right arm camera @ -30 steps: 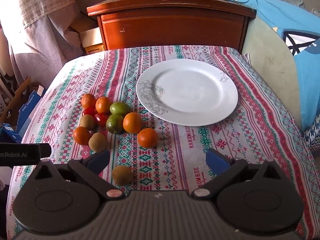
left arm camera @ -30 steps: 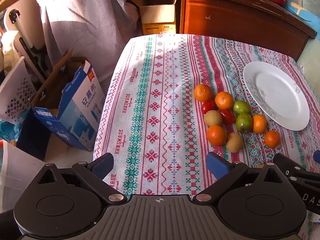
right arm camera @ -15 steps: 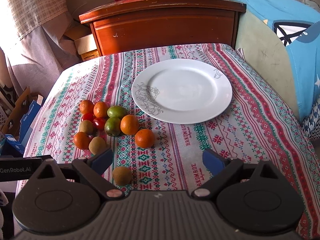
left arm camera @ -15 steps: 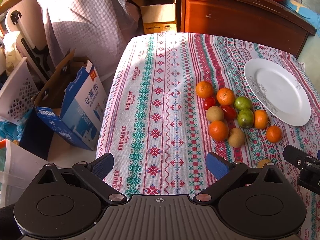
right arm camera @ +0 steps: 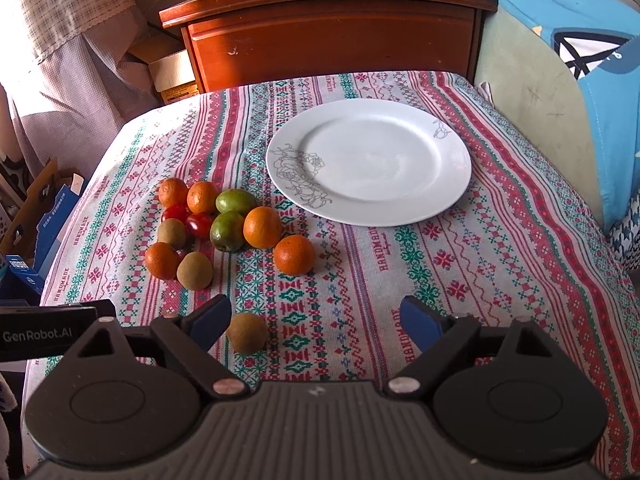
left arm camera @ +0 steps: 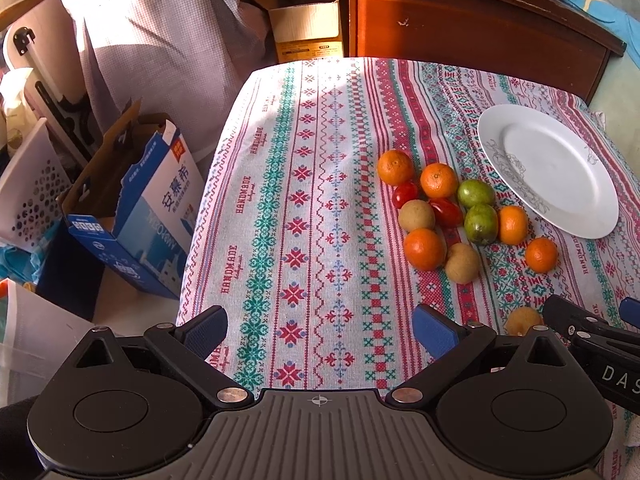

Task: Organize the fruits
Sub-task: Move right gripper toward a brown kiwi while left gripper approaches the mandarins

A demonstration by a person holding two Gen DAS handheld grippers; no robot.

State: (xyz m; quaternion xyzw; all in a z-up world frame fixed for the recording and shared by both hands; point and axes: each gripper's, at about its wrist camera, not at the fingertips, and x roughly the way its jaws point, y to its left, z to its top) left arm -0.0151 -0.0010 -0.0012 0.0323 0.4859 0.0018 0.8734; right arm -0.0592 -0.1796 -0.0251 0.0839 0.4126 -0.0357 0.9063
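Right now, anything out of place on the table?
One brown fruit sits alone near the table's front edge, apart from the fruit cluster and just inside the right gripper's left finger, untouched. The plate holds nothing. No spill or damage visible.

Bright daylight enters from the curtain (left arm camera: 160, 40) ahead-left of the tools, casting soft shadows rightward beneath the fruit cluster (right arm camera: 224, 228) (fisheye bending warps all edges), with both views sharp throughout.

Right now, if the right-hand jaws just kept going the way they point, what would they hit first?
Probably bare tablecloth. The open right gripper has closed slightly; the lone kiwi lies between its jaws, untouched, beside the left pad.
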